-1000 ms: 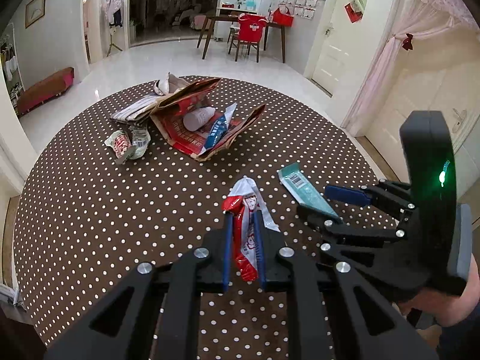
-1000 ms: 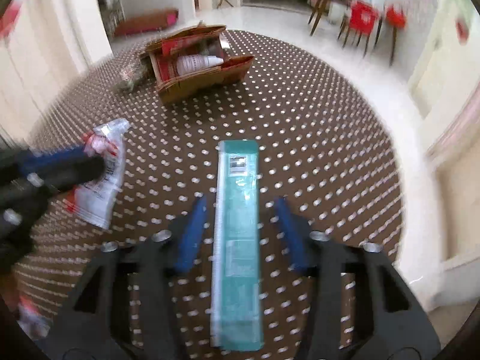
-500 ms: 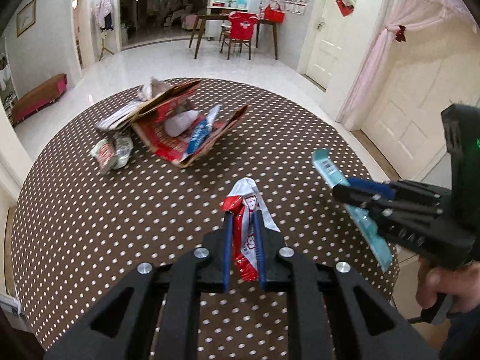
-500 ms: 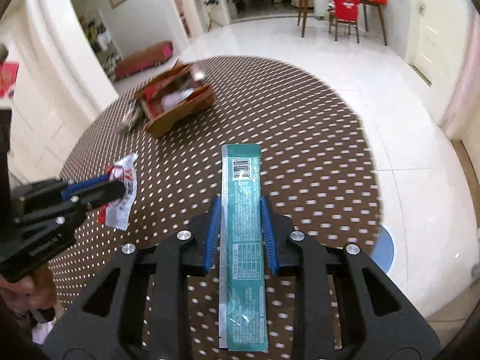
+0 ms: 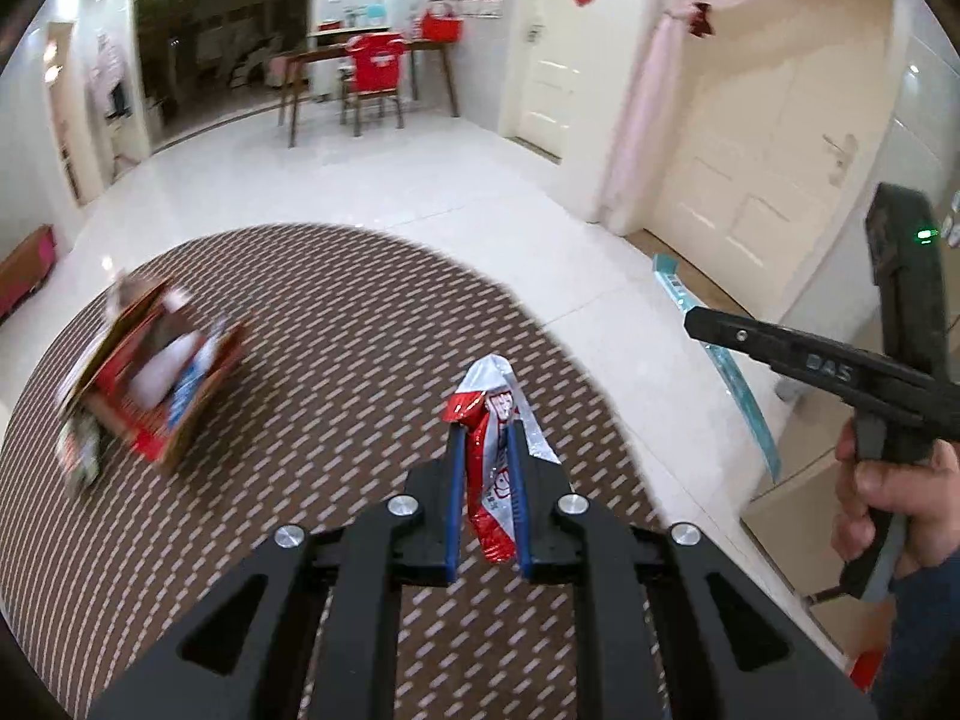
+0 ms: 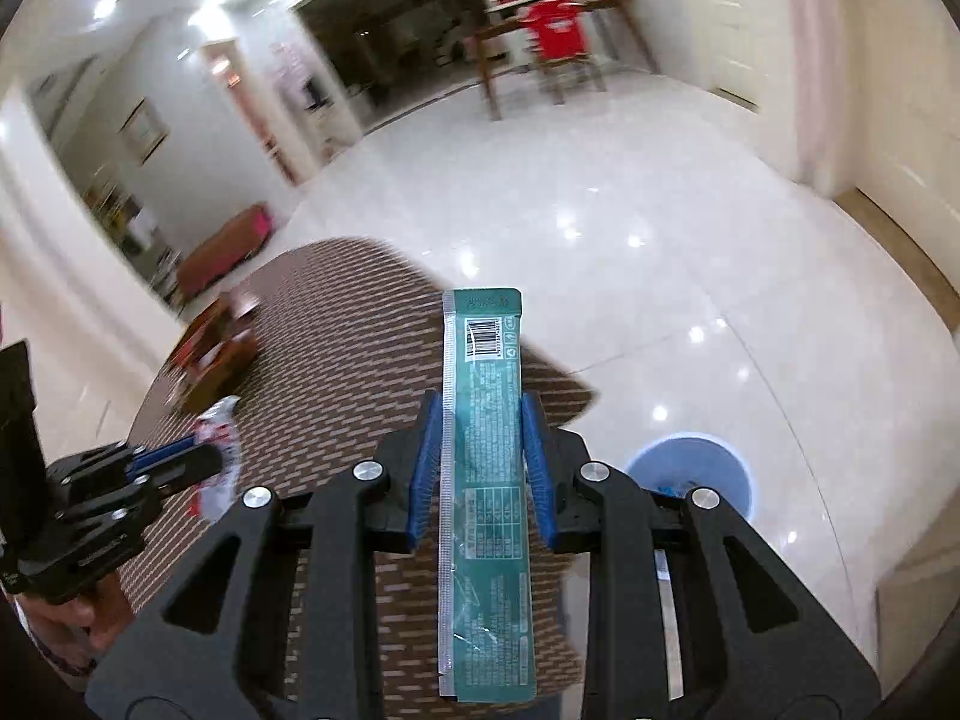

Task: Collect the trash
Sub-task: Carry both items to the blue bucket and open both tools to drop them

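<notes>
Above the brown dotted bench (image 5: pixel 300 324), the left gripper (image 5: pixel 487 450) has its jaws clamped on a red and silver snack wrapper (image 5: pixel 493 468), which sticks up between the blue pads clear of the cloth. Off the bench's rim, over the white tiled floor (image 6: pixel 660 192), the right gripper (image 6: pixel 483 426) grips a long teal sachet (image 6: pixel 486 480) lengthwise, barcode end forward; its jaws have just been closing on it. A blue bin (image 6: pixel 690 474) stands on the floor just beyond that gripper. Back on the bench, blurred, lies a torn red cardboard box (image 5: pixel 150 384) with more litter in it.
</notes>
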Demonstrator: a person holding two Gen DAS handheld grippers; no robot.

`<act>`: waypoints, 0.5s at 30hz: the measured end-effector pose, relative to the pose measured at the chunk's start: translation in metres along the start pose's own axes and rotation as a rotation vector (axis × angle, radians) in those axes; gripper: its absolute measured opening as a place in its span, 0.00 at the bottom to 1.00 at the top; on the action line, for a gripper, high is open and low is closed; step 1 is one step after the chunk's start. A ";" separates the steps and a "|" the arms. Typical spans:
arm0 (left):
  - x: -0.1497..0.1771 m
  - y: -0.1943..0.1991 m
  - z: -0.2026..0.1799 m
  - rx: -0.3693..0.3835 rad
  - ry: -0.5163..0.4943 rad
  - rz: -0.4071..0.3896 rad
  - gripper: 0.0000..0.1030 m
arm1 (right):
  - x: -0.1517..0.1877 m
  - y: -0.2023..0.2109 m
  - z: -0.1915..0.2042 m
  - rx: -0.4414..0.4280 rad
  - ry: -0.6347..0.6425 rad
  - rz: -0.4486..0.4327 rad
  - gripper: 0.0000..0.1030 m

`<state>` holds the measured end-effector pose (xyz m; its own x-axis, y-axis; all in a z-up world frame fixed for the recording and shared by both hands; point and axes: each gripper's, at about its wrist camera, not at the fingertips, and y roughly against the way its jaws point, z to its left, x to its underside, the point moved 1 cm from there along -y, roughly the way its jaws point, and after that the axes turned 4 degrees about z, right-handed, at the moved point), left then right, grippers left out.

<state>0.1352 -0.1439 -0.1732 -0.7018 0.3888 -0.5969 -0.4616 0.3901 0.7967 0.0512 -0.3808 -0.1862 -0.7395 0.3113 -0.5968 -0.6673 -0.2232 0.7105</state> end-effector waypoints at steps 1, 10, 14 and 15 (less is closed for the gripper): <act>-0.007 -0.006 -0.009 0.012 -0.018 0.001 0.13 | -0.001 -0.001 -0.014 0.015 -0.021 0.001 0.26; -0.041 -0.057 -0.066 0.077 -0.111 0.041 0.13 | 0.015 -0.058 -0.127 0.111 -0.212 0.111 0.28; -0.053 -0.085 -0.090 0.103 -0.148 0.082 0.13 | 0.028 -0.085 -0.164 0.110 -0.322 0.147 0.56; -0.055 -0.093 -0.097 0.108 -0.162 0.097 0.13 | 0.032 -0.086 -0.171 0.114 -0.344 0.142 0.56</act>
<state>0.1641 -0.2828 -0.2052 -0.6398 0.5541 -0.5326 -0.3295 0.4283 0.8414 0.0700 -0.5096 -0.3300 -0.7379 0.5807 -0.3438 -0.5324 -0.1878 0.8254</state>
